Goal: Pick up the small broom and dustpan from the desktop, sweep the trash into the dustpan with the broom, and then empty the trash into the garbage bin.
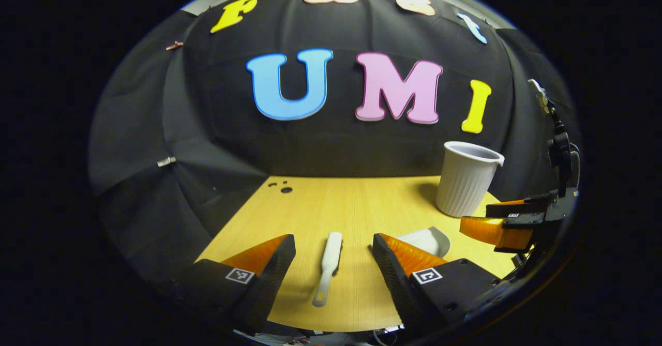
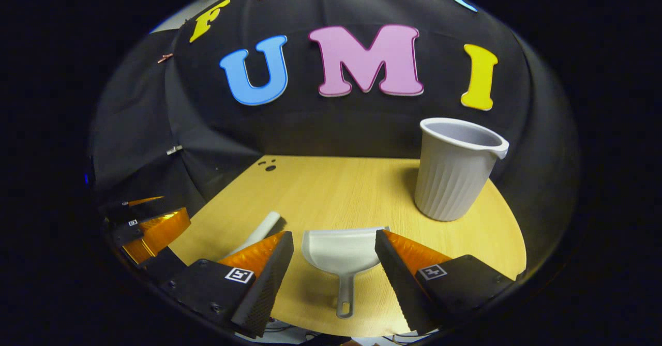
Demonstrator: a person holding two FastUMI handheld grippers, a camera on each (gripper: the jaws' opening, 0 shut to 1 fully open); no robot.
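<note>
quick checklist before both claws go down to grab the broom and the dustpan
1. Left claw open, straddling the broom: ok.
2. Right claw open, over the dustpan: ok.
3. Dustpan handle lies between the fingers, pointing toward the camera: ok.
4. Garbage bin upright on the desktop: ok.
5. Trash to sweep located: cannot tell.
6. Claws apart from each other: ok.
</note>
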